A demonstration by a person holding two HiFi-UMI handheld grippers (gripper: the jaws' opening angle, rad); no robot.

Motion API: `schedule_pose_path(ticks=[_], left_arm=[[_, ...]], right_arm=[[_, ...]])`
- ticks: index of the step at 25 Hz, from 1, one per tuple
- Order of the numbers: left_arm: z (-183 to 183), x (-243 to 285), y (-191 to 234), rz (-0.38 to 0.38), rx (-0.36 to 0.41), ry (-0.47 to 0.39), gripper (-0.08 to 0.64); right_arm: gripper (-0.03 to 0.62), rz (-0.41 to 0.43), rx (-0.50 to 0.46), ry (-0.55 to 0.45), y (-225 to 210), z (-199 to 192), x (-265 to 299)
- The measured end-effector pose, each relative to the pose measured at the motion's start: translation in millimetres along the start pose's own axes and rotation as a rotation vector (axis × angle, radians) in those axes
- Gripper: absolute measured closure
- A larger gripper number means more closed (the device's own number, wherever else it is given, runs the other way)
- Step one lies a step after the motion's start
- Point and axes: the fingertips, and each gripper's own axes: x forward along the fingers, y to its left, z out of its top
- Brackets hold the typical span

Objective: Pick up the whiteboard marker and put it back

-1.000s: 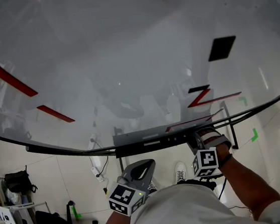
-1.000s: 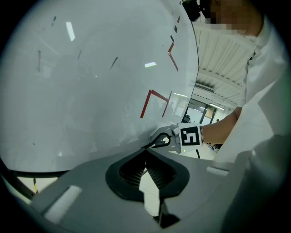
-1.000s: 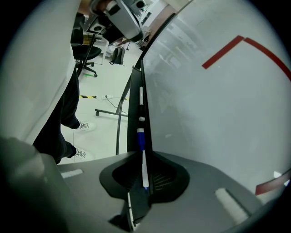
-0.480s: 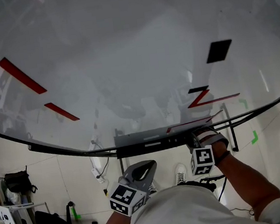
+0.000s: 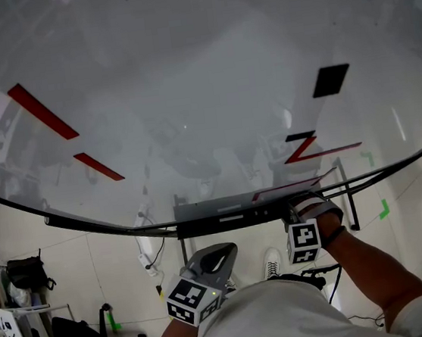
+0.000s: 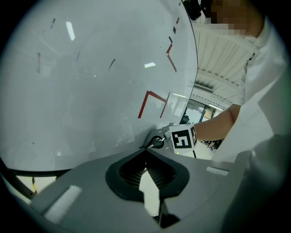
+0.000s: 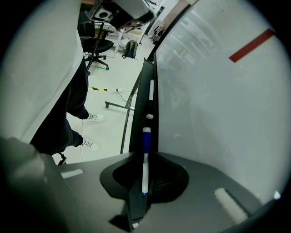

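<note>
The right gripper (image 7: 146,155) is clamping the whiteboard marker (image 7: 146,136) along the tray (image 7: 153,102), the left gripper (image 6: 145,152) hanging closed and empty, so releasing off-line is risking a roll off that narrow ledge

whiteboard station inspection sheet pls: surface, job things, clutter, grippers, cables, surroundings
surface: whiteboard, glossy, with red strips and black patches; tray along its bottom edge
job's things: whiteboard marker, blue cap, in line over the tray
clutter: second white pen farther along the tray
grippers: right gripper jaws shut on the whiteboard marker; left gripper jaws shut, empty
cables: white cable below the tray
surroundings: office chair, black bag
</note>
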Motion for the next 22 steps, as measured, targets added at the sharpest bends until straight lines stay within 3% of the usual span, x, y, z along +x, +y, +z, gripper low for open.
schedule_pose_path(ticks=[7, 9, 14, 20, 22], left_arm=[[-1, 0, 2, 0.009, -0.001, 0.007, 0.543], [0, 2, 1, 0.006, 0.003, 0.005, 0.543], [4, 4, 2, 0.006, 0.005, -0.002, 0.543], [7, 7, 1, -0.002, 0.016, 0.001, 0.543], [8, 8, 0, -0.005, 0.018, 0.002, 0.543]], right_arm=[[0.555, -0.029, 0.006, -0.018, -6, 7, -13], [0.555, -0.049, 0.057, -0.047, -13, 9, -22], [0.555, -0.076, 0.31, -0.185, -29, 12, -53], [0.555, -0.116, 0.313, -0.204, -29, 9, -65], [0.555, -0.113, 0.379, -0.256, -32, 12, -72]])
